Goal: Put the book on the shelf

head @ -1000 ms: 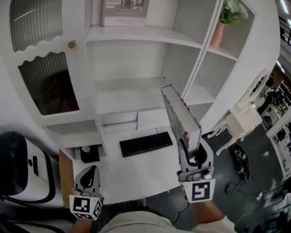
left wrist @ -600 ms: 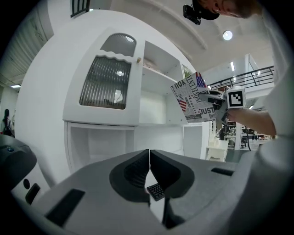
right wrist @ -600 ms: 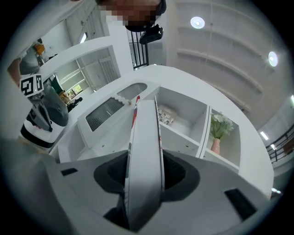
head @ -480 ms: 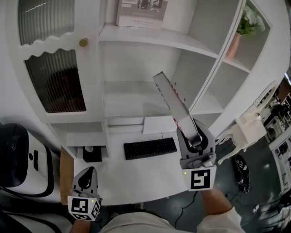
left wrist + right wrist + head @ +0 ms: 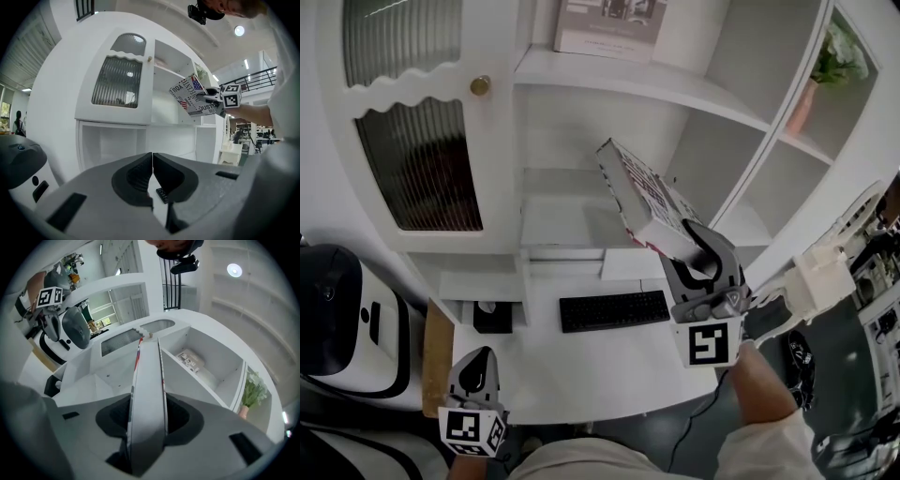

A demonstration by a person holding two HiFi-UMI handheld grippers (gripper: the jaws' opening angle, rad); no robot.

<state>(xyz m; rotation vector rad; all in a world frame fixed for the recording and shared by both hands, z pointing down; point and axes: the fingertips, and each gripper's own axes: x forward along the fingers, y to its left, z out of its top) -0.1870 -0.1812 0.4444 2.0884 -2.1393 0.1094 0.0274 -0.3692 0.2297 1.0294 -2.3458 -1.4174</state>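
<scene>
My right gripper (image 5: 692, 246) clamps the book (image 5: 639, 190), tilted before the open middle shelf (image 5: 567, 211). A divider (image 5: 748, 183) stands just right and a keyboard (image 5: 614, 310) lies below. My left gripper (image 5: 478, 367) hangs low, jaws together.

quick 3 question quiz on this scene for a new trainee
1. True or false: the left gripper has its jaws shut with nothing between them.
2. What is the right gripper clamped on? A a mug, B the book, C a bottle.
3. Fill in: the black thing lying on the white desk is a ____.
Key: 1 true; 2 B; 3 keyboard.
</scene>
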